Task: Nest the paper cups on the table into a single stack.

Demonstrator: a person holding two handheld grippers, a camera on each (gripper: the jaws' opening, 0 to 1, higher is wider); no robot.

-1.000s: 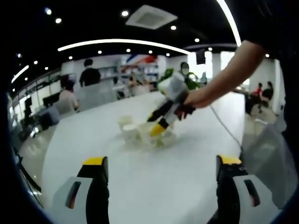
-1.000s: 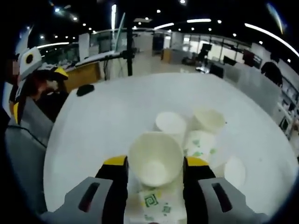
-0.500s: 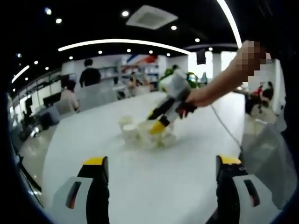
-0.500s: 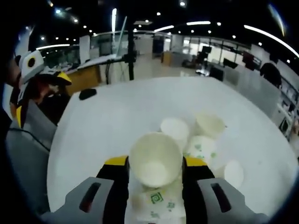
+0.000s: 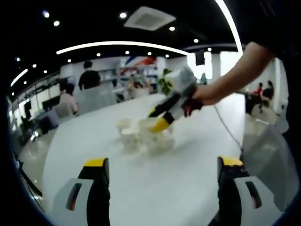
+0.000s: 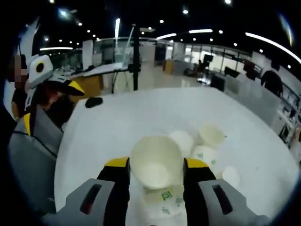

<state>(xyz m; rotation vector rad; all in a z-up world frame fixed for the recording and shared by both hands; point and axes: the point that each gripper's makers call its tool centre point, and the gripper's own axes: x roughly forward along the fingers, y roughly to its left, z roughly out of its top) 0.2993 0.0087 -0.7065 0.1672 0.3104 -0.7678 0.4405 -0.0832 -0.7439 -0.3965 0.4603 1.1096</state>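
My right gripper (image 6: 156, 165) is shut on a white paper cup (image 6: 155, 160), upright and raised above the white table (image 6: 141, 113). Below it lies a cup with green print (image 6: 165, 200). Further off are an upside-down cup (image 6: 183, 140), an upright cup (image 6: 211, 135) and a tipped printed cup (image 6: 204, 154). In the left gripper view the right gripper (image 5: 157, 120) hangs over the cluster of cups (image 5: 136, 135), held by a person's hand. My left gripper (image 5: 163, 163) stands open near the table's edge, well short of the cups, with nothing between its fingers.
A small black object (image 6: 94, 101) lies on the far side of the table. The left gripper (image 6: 51, 80) shows beyond the table's rim in the right gripper view. People (image 5: 89, 77) stand at desks in the office behind. A cable (image 5: 225, 129) trails across the table.
My right gripper has risen with the cup, so the cups on the table now look smaller and farther below. The left gripper has stayed put.
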